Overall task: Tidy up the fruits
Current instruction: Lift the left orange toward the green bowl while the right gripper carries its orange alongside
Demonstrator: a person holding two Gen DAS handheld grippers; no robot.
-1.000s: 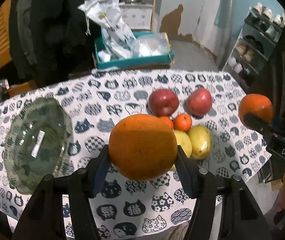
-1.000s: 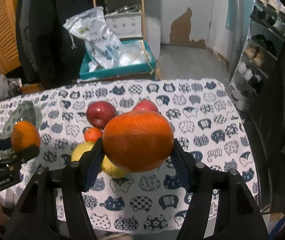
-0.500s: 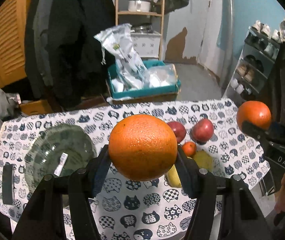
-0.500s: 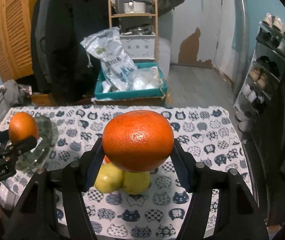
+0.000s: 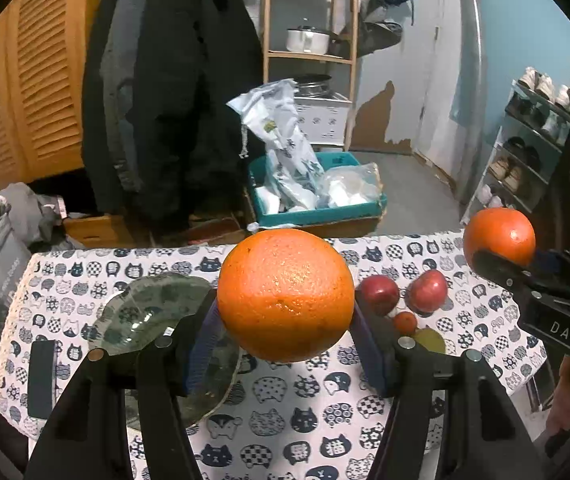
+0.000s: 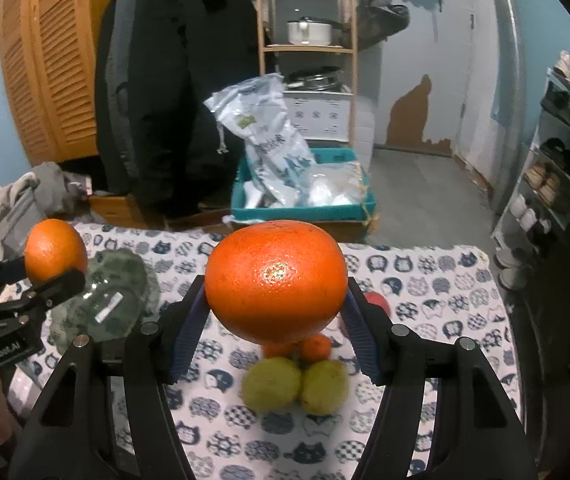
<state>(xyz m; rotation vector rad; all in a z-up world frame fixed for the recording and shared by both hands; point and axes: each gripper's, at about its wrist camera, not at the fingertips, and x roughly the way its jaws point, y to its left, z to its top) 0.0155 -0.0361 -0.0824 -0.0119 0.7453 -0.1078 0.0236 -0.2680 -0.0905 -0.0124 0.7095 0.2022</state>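
My left gripper (image 5: pixel 285 328) is shut on a large orange (image 5: pixel 285 294), held above the table. My right gripper (image 6: pixel 275 312) is shut on a second orange (image 6: pixel 275 280), also held above the table. Each gripper shows in the other's view: the right with its orange (image 5: pixel 499 234), the left with its orange (image 6: pixel 55 250). A green glass plate (image 5: pixel 145 312) lies on the left of the cat-print tablecloth (image 5: pixel 285 400). Two red apples (image 5: pixel 381 294), small tangerines (image 6: pixel 315 348) and two yellow-green fruits (image 6: pixel 271 384) lie in a cluster on the right.
A dark flat object (image 5: pixel 41 372) lies by the table's left edge. Behind the table stand a teal box (image 5: pixel 317 204) with plastic bags, a hanging black coat (image 5: pixel 165 100), a wooden shelf (image 5: pixel 309 56) and a shoe rack (image 5: pixel 525 160) at the right.
Both grippers have risen and pulled back from the table with their oranges; the fruit cluster and plate now look smaller and lower in view.
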